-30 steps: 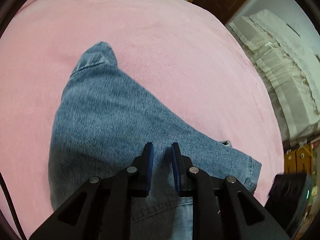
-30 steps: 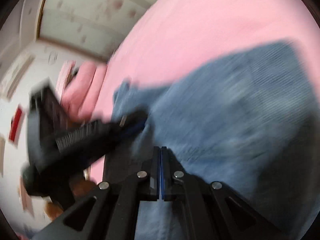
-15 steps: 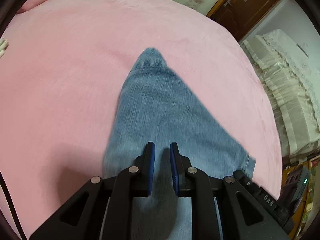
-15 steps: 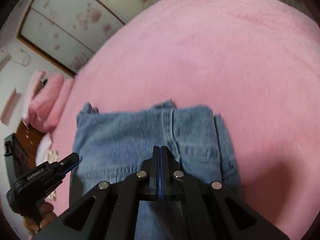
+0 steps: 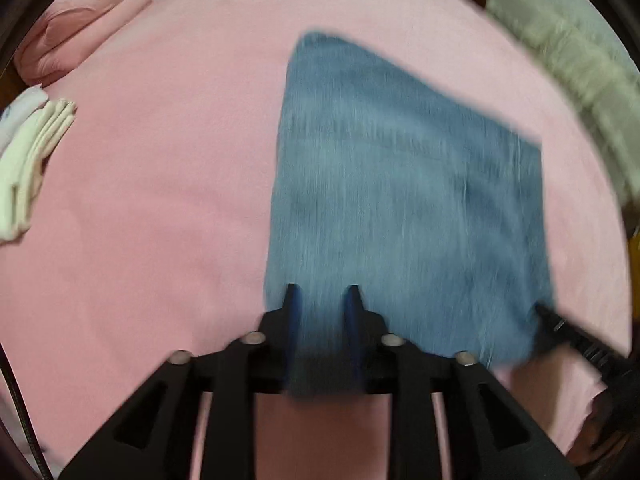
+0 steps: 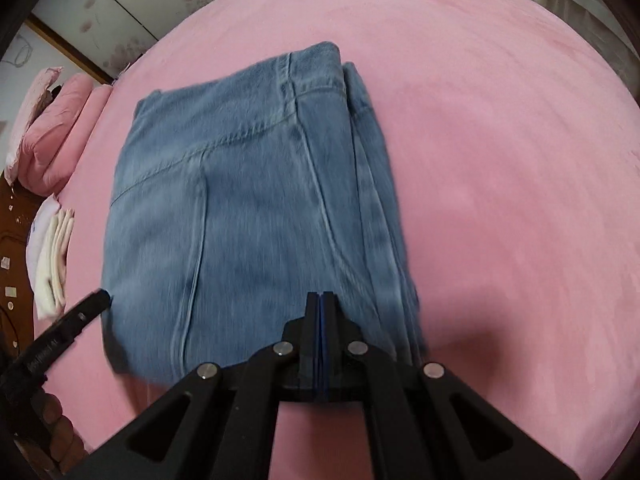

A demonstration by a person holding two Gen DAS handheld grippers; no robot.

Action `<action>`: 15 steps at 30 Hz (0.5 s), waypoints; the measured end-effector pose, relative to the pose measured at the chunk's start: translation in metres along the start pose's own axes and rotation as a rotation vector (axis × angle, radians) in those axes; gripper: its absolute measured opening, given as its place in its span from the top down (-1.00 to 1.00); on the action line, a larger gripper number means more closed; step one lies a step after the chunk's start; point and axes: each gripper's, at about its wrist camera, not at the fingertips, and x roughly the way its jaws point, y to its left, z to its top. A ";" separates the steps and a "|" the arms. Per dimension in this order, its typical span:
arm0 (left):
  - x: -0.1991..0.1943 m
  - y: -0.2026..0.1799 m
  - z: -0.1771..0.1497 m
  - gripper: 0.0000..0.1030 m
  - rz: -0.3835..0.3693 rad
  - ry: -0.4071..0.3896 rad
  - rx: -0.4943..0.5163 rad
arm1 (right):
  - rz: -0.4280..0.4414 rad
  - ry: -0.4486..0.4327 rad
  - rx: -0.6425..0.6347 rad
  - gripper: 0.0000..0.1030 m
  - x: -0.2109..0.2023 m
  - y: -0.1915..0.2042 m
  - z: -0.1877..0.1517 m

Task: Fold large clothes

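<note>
Left wrist view: your left gripper [image 5: 320, 296] jaws opening, nothing pinched between pads. Folded jeans [image 5: 408, 200] lie on pink bedspread [image 5: 160, 200], stretching ahead from fingertips; near edge just under tips.

Right wrist view: your right gripper [image 6: 322, 304] clamped fully together, empty. Jeans [image 6: 248, 208] spread ahead, near edge beneath tips. Left gripper [image 6: 72, 320] at jeans' lower-left corner.

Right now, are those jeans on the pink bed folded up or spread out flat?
Folded. The jeans lie as a compact block on the pink bed, with stacked layers showing along their right edge.
</note>
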 end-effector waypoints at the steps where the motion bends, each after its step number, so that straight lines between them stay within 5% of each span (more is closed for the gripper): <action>1: -0.001 0.003 -0.007 0.38 -0.014 0.020 -0.022 | -0.003 -0.001 0.001 1.00 -0.007 -0.001 -0.004; 4: -0.013 0.009 -0.030 0.36 -0.050 0.040 -0.091 | -0.027 0.047 0.011 0.95 -0.023 0.003 -0.013; 8: -0.016 0.012 -0.048 0.33 0.020 0.149 -0.131 | -0.002 0.150 0.037 0.95 -0.035 0.010 -0.032; 15: -0.045 -0.005 -0.036 -0.61 0.031 0.152 -0.036 | -0.015 0.195 -0.070 0.90 -0.054 0.040 -0.052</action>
